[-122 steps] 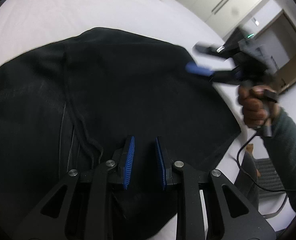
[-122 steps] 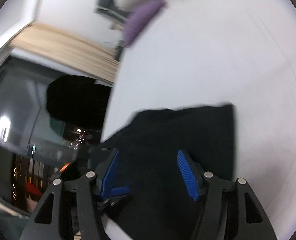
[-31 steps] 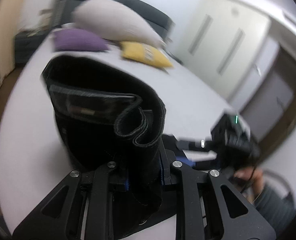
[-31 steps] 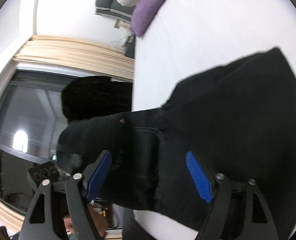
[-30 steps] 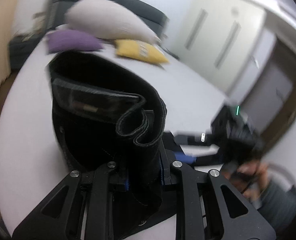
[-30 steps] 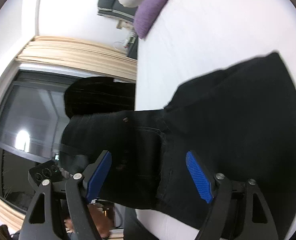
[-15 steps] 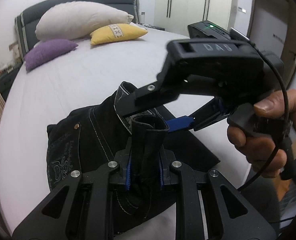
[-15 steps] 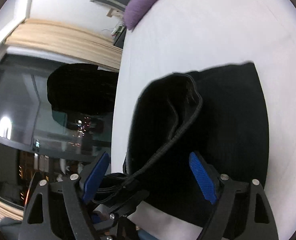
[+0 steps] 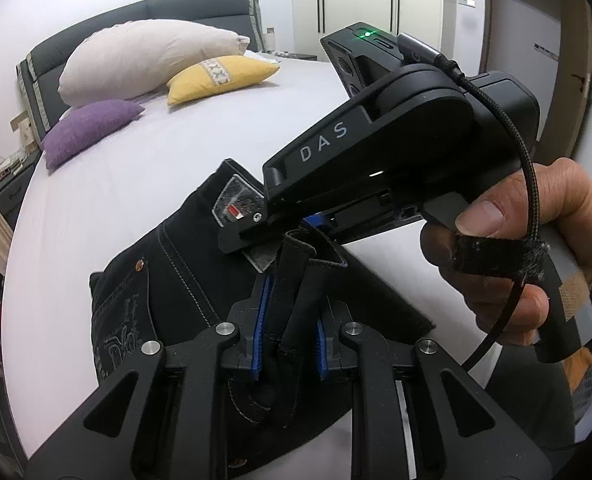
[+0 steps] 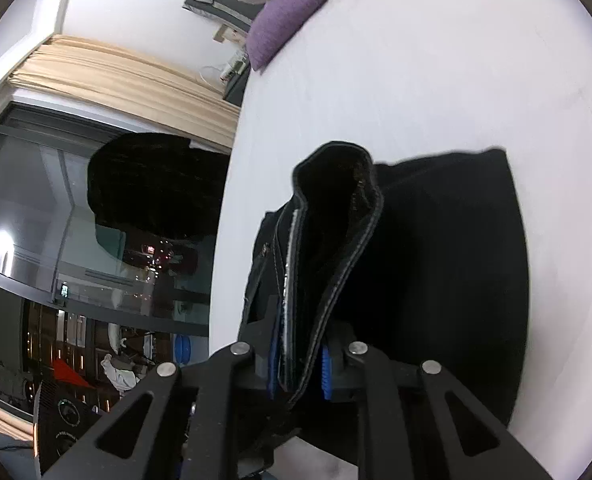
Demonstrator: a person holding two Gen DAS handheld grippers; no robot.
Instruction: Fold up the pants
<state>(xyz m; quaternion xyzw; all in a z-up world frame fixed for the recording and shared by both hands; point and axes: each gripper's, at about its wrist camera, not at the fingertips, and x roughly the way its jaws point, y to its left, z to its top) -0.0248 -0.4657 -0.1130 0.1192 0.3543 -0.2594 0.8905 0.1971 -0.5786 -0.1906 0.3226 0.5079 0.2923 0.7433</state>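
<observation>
Black jeans lie folded on the white bed with the waistband bunched and lifted at the near edge. My left gripper is shut on a fold of the waistband. My right gripper is shut on the waistband too, holding an upright fold. In the left wrist view the right gripper's body and the hand holding it sit just above and right of my left fingers. The rest of the jeans lies flat on the bed.
A white pillow, a yellow pillow and a purple pillow lie at the dark headboard. A dark window with beige curtains is left of the bed. Wardrobe doors stand at the back.
My right gripper was open around the waistband half a second ago and is now shut on it. It has come closer to my left gripper, which keeps its hold.
</observation>
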